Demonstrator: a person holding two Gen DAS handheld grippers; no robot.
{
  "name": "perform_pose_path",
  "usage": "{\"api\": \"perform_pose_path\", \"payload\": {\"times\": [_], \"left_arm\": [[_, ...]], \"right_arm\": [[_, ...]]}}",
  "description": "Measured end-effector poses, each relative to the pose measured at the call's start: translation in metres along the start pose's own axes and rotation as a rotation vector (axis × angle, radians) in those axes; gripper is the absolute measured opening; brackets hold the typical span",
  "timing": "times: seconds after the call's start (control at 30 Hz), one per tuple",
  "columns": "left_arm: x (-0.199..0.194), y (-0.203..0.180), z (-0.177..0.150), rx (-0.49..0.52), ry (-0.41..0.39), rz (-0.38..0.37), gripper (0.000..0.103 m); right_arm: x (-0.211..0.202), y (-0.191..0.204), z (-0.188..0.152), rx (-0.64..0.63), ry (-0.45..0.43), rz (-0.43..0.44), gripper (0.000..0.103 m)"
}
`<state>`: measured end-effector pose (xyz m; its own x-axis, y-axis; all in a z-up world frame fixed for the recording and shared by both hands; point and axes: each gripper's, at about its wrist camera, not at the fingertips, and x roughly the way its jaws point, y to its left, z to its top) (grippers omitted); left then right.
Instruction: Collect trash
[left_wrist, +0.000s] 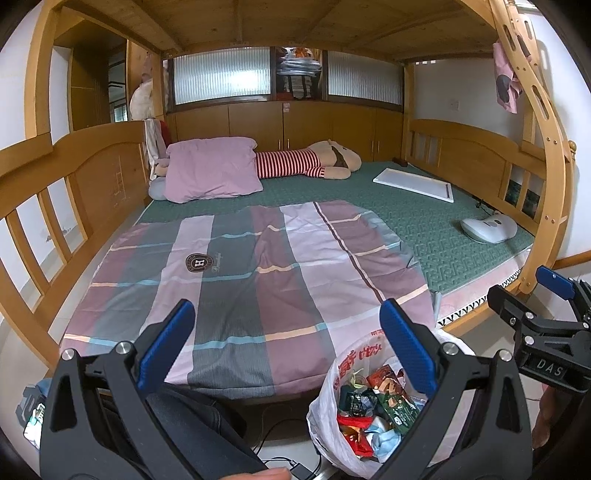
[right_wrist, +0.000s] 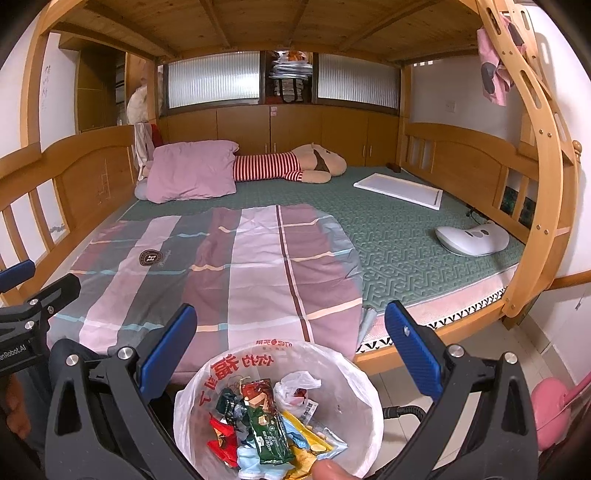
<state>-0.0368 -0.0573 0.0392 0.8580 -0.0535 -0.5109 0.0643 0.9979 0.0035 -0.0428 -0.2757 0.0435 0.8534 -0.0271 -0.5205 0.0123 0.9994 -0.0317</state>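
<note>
Right wrist view: both the left gripper (left_wrist: 286, 345) and right gripper (right_wrist: 290, 347) hang released above a wrapper-filled plastic trash bag (right_wrist: 354, 384) beside the bed (right_wrist: 406, 236); light, limp, crinkly, probably best pinched at its rim.

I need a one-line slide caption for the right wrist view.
Open right hand-held gripper above a white bag of snack wrappers beside the bunk bed.
</note>
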Motion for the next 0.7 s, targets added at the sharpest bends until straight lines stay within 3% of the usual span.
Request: {"api": "perform_pose_path", "payload": {"times": [0.7], "left_arm": [[0.0046, 0.0016, -0.0029, -0.004, 0.018, 0.000, 0.100]], "right_arm": [[0.0017, -0.0035, -0.0013, -0.001, 0.008, -0.010, 0.099]]}}
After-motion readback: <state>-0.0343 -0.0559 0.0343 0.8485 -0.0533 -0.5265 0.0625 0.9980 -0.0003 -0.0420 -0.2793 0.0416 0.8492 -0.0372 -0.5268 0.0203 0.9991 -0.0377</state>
